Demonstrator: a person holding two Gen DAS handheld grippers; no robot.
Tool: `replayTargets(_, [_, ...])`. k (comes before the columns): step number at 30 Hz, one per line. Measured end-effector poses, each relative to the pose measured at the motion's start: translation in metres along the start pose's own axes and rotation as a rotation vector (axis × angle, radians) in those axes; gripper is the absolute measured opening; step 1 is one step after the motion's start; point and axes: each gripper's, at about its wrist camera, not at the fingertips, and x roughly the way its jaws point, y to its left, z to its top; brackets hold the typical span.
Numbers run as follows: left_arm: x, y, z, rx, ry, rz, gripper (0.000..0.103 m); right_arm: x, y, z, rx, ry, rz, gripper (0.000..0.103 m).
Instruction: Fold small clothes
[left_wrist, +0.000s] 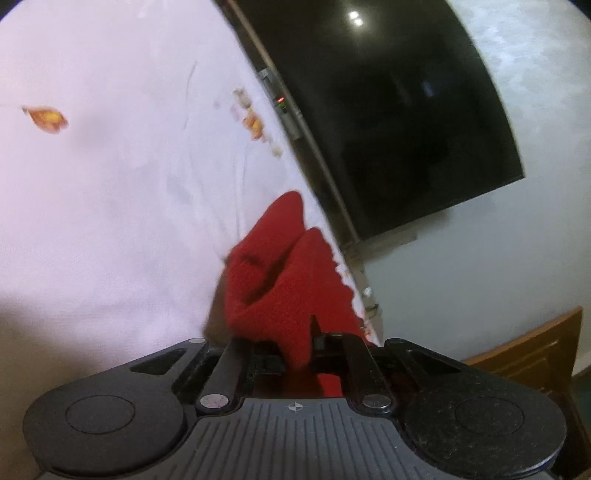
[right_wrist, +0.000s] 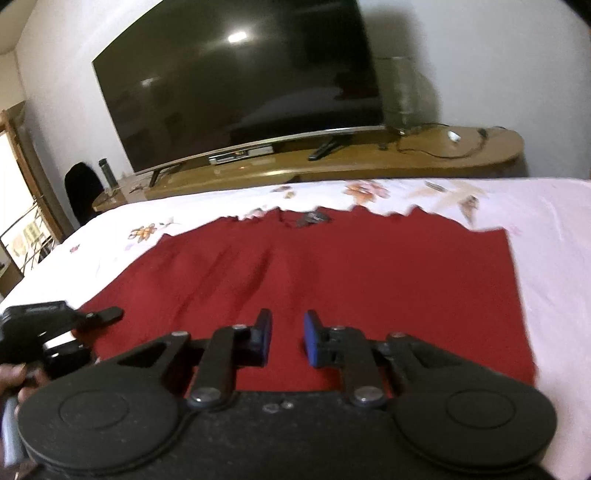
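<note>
A red garment (right_wrist: 332, 273) lies spread flat on the white flowered bedsheet (right_wrist: 554, 229), its neck toward the far edge. My right gripper (right_wrist: 288, 338) is open and empty, hovering over the garment's near hem. My left gripper (left_wrist: 299, 354) is shut on a bunched corner of the red garment (left_wrist: 280, 266) and lifts it off the sheet. The left gripper also shows in the right wrist view (right_wrist: 92, 315), at the garment's near left corner.
A large dark TV (right_wrist: 240, 81) stands on a wooden cabinet (right_wrist: 369, 166) past the far edge of the bed. A remote, cables and a bottle (right_wrist: 109, 171) lie on the cabinet. A dark chair (right_wrist: 79, 192) stands at the left.
</note>
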Motion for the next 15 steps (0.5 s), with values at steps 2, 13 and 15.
replayTargets(2, [0.000,0.003,0.000,0.002,0.002,0.008,0.009,0.010,0.006,0.005,-0.014,0.003,0.019,0.019])
replayTargets(13, [0.007,0.013,0.003,0.011,-0.001,-0.007,0.009,0.055,0.008,-0.013,-0.097,0.061,0.006,0.017])
replayTargets(15, [0.001,0.013,-0.001,0.009,-0.019,-0.031,0.009,0.055,0.008,-0.014,-0.115,0.055,0.005,0.017])
